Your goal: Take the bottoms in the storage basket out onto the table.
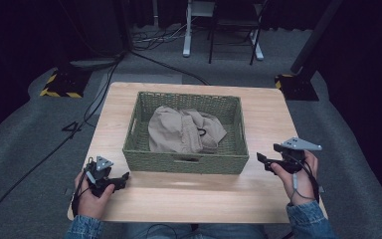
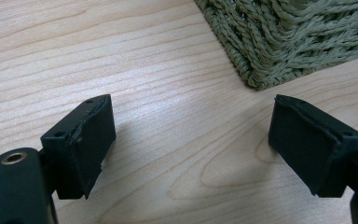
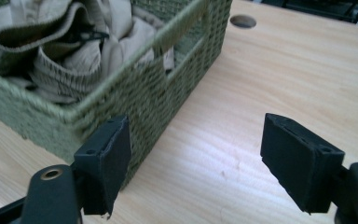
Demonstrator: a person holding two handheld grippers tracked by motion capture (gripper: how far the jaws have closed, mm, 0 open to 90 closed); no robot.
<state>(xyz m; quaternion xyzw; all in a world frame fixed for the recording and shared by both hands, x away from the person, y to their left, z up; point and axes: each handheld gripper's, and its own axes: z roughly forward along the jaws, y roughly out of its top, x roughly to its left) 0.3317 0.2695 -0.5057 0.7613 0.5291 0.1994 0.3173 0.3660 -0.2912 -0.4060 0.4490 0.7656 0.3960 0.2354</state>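
A beige garment (image 1: pixel 185 130) lies crumpled inside the green woven basket (image 1: pixel 179 162) at the middle of the tabletop (image 1: pixel 189 194). It looks soft, light and floppy, so a raised fold or the ribbed cuff (image 3: pixel 58 77) seems the best hold. The left gripper (image 2: pixel 191 140) near the front left corner and the right gripper (image 3: pixel 196 158) by the right edge both stand spread, holding nothing.
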